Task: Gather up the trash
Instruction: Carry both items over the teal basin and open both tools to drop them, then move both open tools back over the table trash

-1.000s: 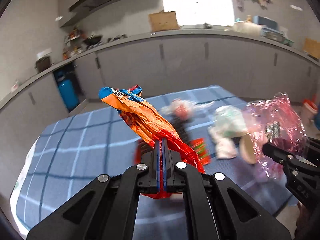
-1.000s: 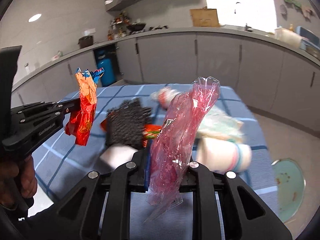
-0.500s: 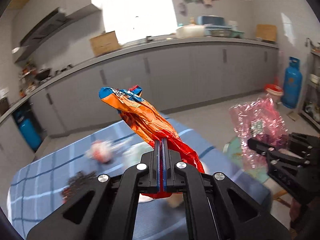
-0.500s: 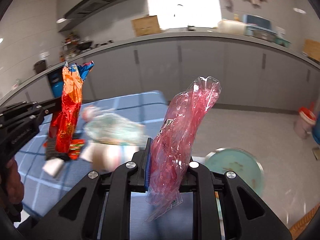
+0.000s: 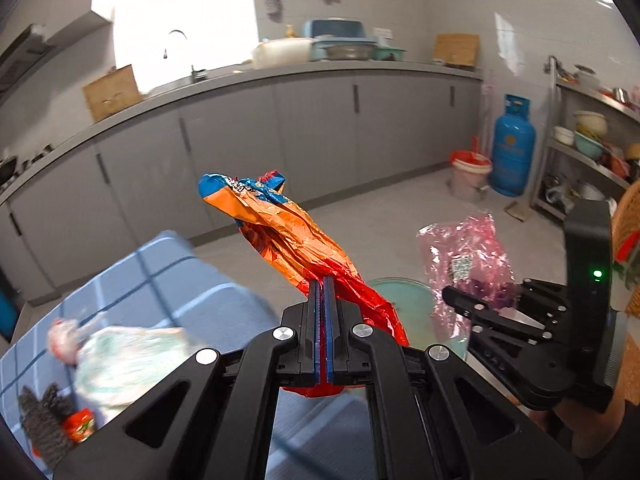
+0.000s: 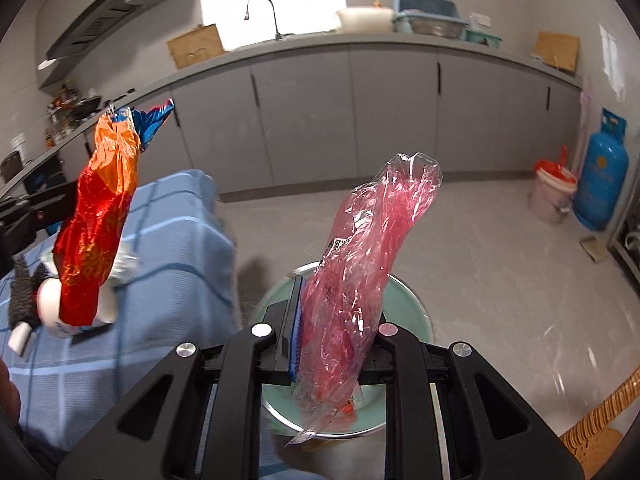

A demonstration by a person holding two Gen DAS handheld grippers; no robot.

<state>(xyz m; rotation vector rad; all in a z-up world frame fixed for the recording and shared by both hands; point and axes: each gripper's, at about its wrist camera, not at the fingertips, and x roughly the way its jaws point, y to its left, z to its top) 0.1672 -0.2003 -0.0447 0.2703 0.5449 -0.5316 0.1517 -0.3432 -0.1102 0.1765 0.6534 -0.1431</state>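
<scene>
My left gripper (image 5: 323, 284) is shut on an orange, red and blue snack wrapper (image 5: 288, 236) that sticks up and to the left from its pads. My right gripper (image 6: 336, 292) is shut on a crumpled pink clear plastic bag (image 6: 372, 248) standing upright between its fingers. Both are held in the air beyond the table's corner, over a pale green round bin (image 6: 412, 312) on the floor. In the left wrist view the pink bag (image 5: 464, 256) and right gripper (image 5: 452, 294) are at the right; in the right wrist view the wrapper (image 6: 100, 220) hangs at the left.
A table with a blue checked cloth (image 5: 168, 280) carries more litter: a white-green plastic bag (image 5: 128, 360), a dark scrubber (image 5: 44, 408), a red packet (image 5: 80, 424). Grey cabinets (image 6: 360, 120) line the wall. A pink bucket (image 6: 552, 192) and blue gas cylinder (image 6: 602, 176) stand at right.
Both grippers swung right, away from the table and toward the floor, still holding wrapper and bag. The green bin has come under the right gripper; the table slid to the left of view.
</scene>
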